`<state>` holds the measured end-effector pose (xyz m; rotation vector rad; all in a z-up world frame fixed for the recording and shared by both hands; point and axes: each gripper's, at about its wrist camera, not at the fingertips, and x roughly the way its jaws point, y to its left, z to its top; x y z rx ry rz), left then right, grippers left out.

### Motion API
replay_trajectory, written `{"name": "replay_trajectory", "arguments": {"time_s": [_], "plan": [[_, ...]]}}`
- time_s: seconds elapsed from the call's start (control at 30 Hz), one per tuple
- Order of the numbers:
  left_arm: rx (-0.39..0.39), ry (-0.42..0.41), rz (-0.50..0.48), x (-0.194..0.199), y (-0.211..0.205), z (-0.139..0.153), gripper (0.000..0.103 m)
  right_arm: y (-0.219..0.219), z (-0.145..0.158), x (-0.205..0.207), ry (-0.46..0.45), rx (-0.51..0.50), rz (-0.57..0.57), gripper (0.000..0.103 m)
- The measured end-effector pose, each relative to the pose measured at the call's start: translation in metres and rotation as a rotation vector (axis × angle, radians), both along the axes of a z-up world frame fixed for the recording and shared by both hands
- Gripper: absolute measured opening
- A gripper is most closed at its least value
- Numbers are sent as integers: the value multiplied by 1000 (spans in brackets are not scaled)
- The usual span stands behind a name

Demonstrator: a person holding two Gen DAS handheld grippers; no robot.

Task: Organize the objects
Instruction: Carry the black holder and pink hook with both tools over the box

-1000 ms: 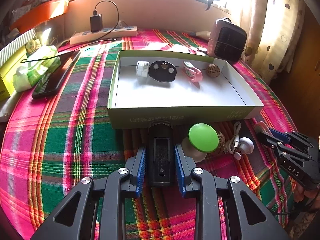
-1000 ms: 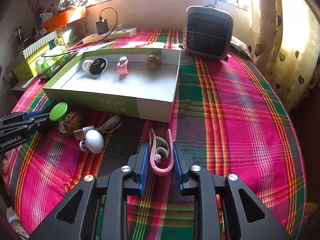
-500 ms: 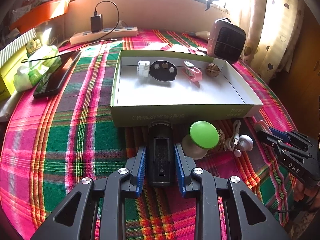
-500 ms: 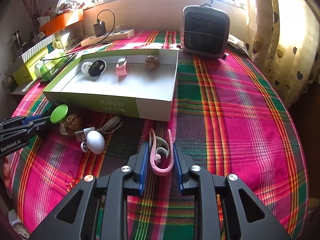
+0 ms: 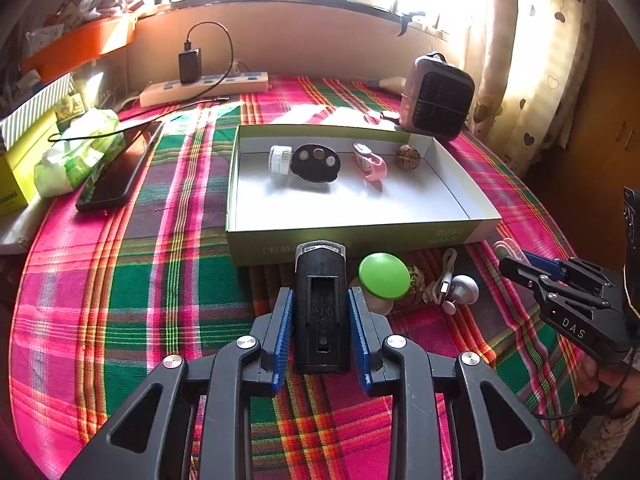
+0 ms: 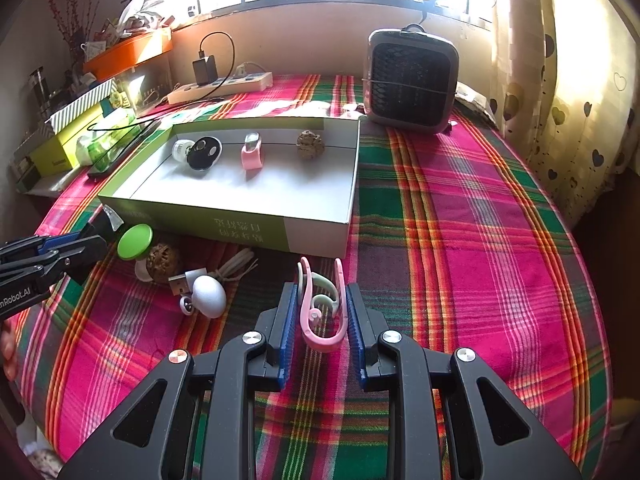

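Note:
My left gripper [image 5: 321,312] is shut on a black rectangular device [image 5: 321,304] and holds it above the cloth, just in front of the green-walled box [image 5: 360,238]. My right gripper [image 6: 320,312] is shut on a pink clip [image 6: 322,308], in front of the box's near right corner [image 6: 316,236]. Inside the box lie a white cap [image 5: 280,159], a black oval case [image 5: 316,162], a pink holder [image 5: 370,163] and a walnut [image 5: 408,157]. In front of the box lie a green-topped knob [image 5: 384,276], a second walnut [image 6: 163,267], a white egg-shaped piece [image 6: 209,296] and a USB cable [image 6: 236,266].
A small heater [image 6: 412,80] stands behind the box at the right. A phone [image 5: 116,172], a green wipes pack [image 5: 76,152] and yellow boxes lie at the left. A power strip with a charger [image 5: 204,84] lies along the back wall. The plaid cloth covers the table.
Both grippers have risen and drawn back a little with their objects still held; the box and loose items look slightly farther away.

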<state>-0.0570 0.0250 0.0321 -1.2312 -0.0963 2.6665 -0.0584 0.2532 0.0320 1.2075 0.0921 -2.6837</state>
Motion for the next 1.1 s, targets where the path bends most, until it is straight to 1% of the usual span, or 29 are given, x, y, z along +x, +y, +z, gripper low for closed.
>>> {"name": "replay_trajectory", "arguments": {"time_s": [0.17,0.43,0.7,0.97,1.1], "plan": [[2,18,-17,-2,1,8,25,-2,11,-4,24,-1,5,25],[1,19,-24,-13,3,14,25,-6,27,-21,53,0,21,25],[12,28,-15,-25,-2,21,25,-13,40,-42,71,-6,26,25],[14,46,-9,-42,-5,31,25,-25,56,-66,96,14,46,25],[18,48,-10,-50,-4,33,25,-33,58,-79,101,25,68,25]]}}
